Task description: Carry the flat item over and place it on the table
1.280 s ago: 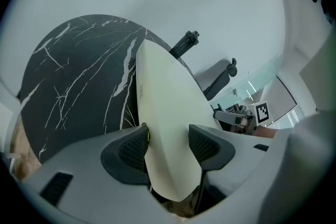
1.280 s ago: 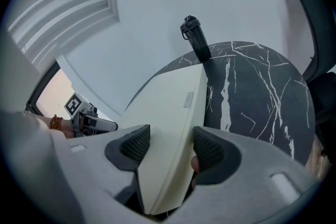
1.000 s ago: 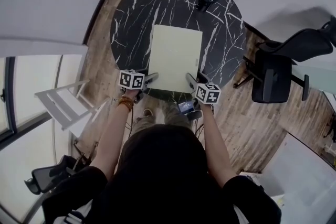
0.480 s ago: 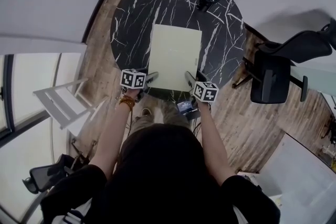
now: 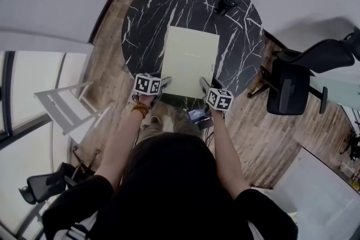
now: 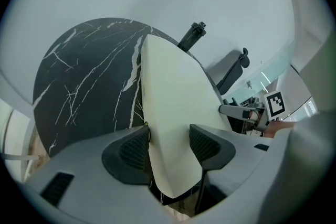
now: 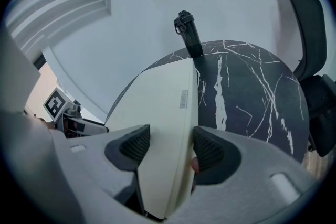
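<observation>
Board [image 5: 190, 58] gripped: left hand-held gripper [image 5: 165, 82], right hand-held gripper [image 5: 203, 85].

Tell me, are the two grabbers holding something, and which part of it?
Yes, both hold the pale flat board. The left gripper pinches its near left corner, and the right gripper pinches its near right corner.

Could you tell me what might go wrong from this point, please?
The left tongs and right tongs pinch only the near corners of the pale yellow flat rectangular board, so it might slip or tilt. Pushed forward, it could knock the black bottle on the round black marble-patterned table.
</observation>
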